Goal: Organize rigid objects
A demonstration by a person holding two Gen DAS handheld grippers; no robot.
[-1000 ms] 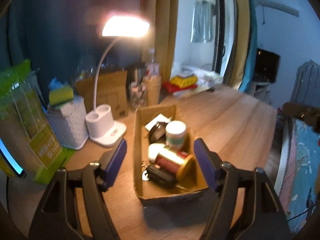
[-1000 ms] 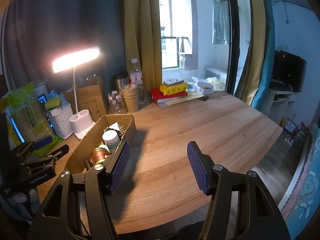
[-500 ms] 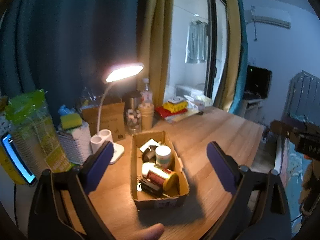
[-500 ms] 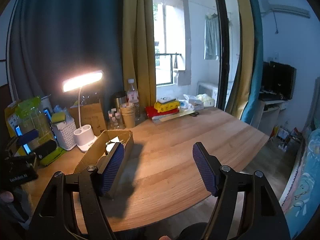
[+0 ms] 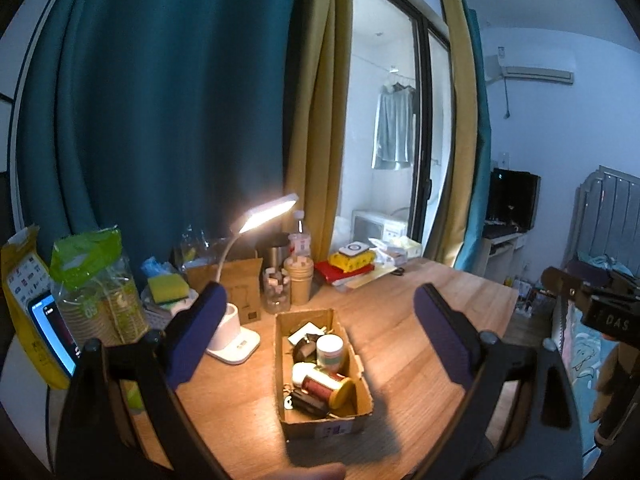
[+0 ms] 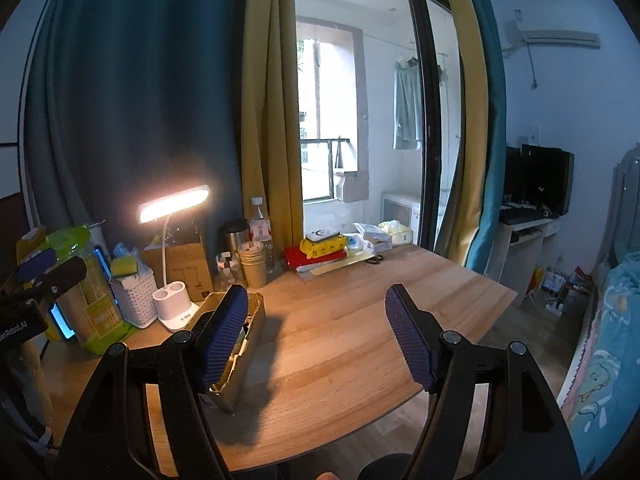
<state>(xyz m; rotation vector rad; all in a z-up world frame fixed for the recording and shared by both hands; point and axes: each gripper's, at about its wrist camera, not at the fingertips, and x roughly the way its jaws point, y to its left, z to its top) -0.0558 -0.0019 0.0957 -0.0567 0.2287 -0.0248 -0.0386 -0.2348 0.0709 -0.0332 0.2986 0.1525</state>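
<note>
Cardboard box (image 5: pixel 322 376) on the bench (image 5: pixel 420 320) holds the jars and small hard things. My left hand-held gripper (image 5: pixel 316 338) and right hand-held gripper (image 6: pixel 314 338) both gape, carrying nothing, raised above; this fits sorting finished or yet unpacked.

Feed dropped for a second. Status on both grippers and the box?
Left gripper open, empty, above the cardboard box. Right gripper open, empty, over bare table. Box full: jars, small items. Nothing in the way.
</note>
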